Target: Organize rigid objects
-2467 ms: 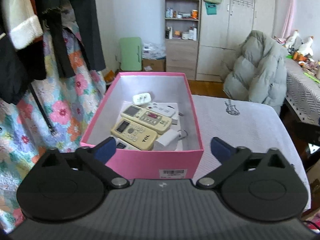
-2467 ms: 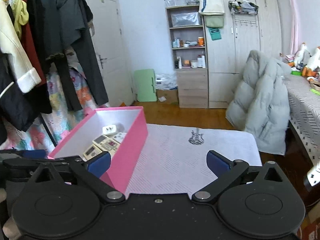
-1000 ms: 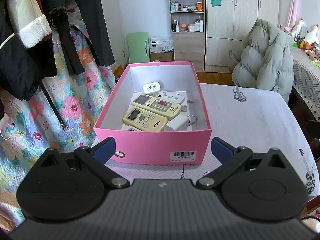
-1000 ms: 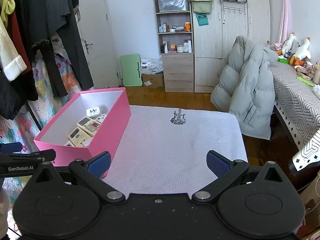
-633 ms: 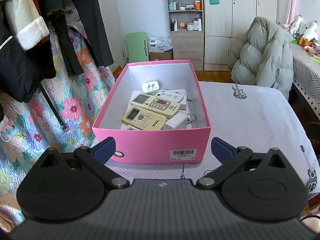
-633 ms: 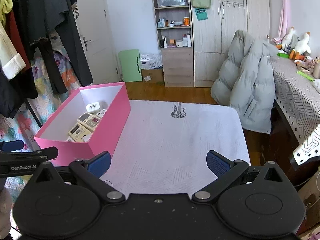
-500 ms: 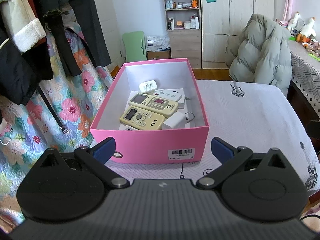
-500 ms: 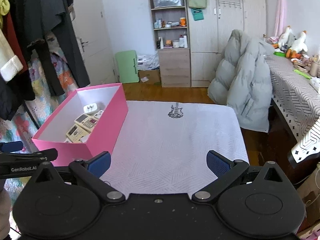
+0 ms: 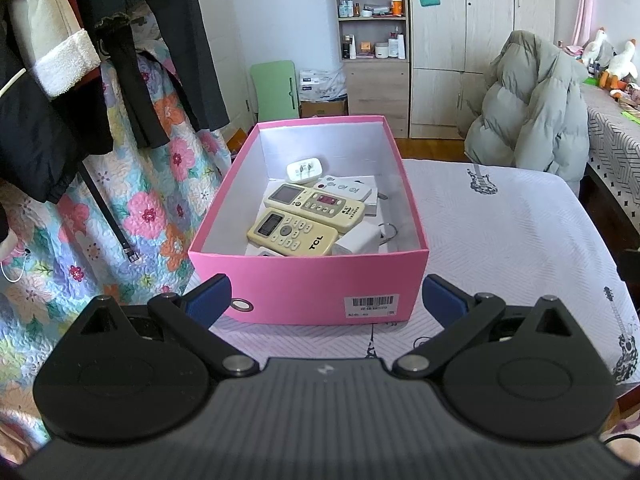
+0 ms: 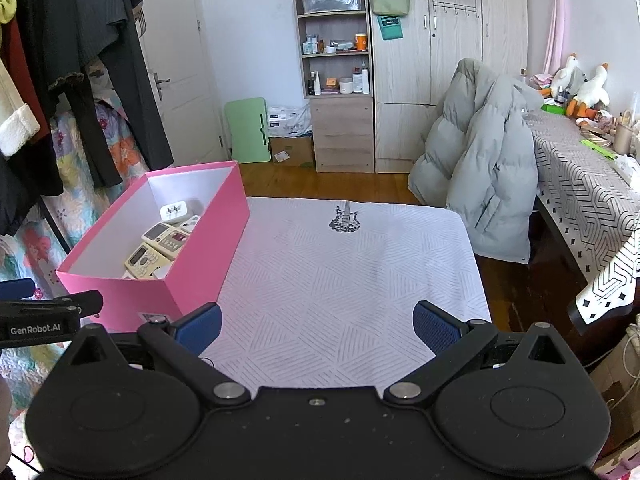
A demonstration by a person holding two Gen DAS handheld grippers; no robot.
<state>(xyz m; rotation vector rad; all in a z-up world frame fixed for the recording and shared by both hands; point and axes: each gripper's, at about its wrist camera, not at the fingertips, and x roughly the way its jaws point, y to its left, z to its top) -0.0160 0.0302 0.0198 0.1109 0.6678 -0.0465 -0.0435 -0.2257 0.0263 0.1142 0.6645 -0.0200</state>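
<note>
Left hand-held gripper (image 9: pixel 326 294) spread, empty | right hand-held gripper (image 10: pixel 316 322) spread, empty | my cream remotes (image 9: pixel 292 233) in pink cardboard box (image 9: pixel 320 288) on bench (image 10: pixel 352 280) | lowest item half hidden by wall

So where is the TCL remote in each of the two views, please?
Left wrist view: the TCL remote lies in the near half of the pink box, at picture centre, partly under a second remote.
Right wrist view: it is at the left, in the near end of the same box.
Shared landmark: the white plug adapter at the box's far end.
</note>
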